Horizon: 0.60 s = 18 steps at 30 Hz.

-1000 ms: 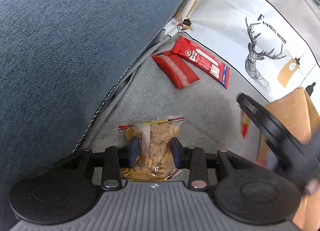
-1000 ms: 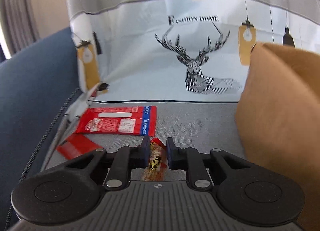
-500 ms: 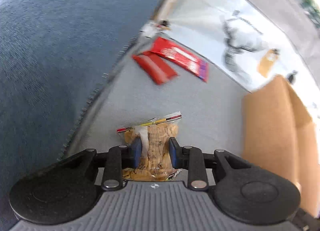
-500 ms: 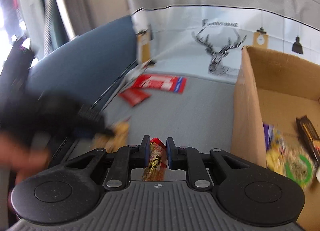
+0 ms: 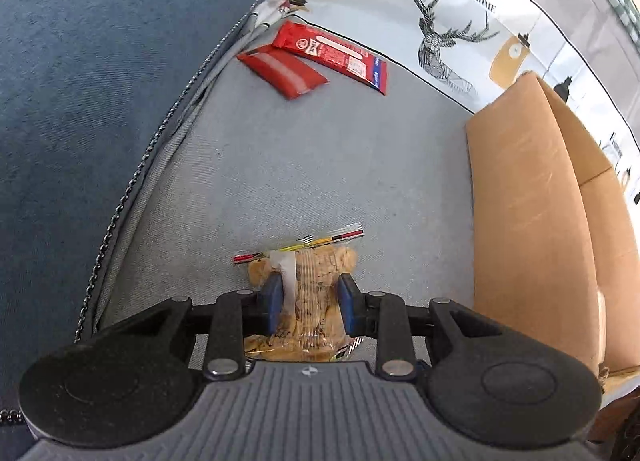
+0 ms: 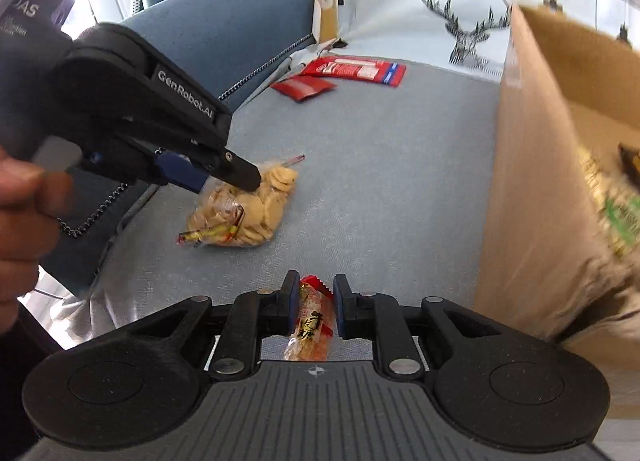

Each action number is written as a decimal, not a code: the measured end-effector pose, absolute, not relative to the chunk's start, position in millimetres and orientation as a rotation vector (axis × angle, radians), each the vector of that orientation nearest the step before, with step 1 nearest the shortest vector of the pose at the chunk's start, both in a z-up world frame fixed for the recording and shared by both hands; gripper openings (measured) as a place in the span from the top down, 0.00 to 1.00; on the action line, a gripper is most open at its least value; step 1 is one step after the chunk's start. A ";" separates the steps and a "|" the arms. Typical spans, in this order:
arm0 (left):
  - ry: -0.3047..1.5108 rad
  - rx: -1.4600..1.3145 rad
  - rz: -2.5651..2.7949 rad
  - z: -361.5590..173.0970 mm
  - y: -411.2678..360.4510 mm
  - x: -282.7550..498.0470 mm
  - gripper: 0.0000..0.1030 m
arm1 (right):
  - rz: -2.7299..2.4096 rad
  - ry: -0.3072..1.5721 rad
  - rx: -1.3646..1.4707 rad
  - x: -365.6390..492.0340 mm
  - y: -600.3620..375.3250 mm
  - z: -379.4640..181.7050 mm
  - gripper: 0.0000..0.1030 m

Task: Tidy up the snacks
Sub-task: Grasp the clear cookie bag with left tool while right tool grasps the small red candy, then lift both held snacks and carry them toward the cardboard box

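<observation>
The left gripper [image 5: 308, 297] is clamped on a clear bag of round crackers [image 5: 308, 285], blue pads pressing its sides — from the right wrist camera that bag [image 6: 248, 209] hangs just over the grey seat cushion [image 5: 320, 165]. The right gripper [image 6: 314, 301] is closed on a slim red-tipped snack stick [image 6: 312, 321]. At 12 o'clock, far across the cushion, two red packets [image 6: 344, 75] lie touching near the blue sofa arm [image 5: 100, 61]. At 3 o'clock stands the cardboard box [image 6: 532, 181] — blurred snacks show inside. Behind it all, a deer-print cloth [image 5: 452, 29].
</observation>
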State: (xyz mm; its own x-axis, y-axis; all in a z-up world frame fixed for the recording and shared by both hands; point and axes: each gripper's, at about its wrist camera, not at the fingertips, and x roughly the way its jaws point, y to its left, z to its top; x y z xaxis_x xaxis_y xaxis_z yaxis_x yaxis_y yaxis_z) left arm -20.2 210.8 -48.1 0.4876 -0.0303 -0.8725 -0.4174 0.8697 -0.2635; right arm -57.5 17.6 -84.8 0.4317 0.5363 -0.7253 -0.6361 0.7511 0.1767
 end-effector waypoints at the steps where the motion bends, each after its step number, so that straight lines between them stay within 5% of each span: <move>1: 1.043 -0.473 0.244 -47.8 209.6 -19.7 0.68 | 0.749 0.843 -0.132 -57.6 18.4 -86.3 0.81; 18: 1.086 -0.440 0.244 -51.7 204.9 -19.1 0.50 | 0.769 0.854 -0.274 -79.9 9.5 -95.4 0.63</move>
State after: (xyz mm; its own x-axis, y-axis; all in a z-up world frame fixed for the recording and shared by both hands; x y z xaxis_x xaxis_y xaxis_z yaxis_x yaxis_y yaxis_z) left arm -19.1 204.9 -51.7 0.4510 -0.0216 -0.8922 -0.4016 0.8879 -0.2245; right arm -79.9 9.5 -95.4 0.4131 0.4982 -0.7624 -0.7059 0.7040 0.0776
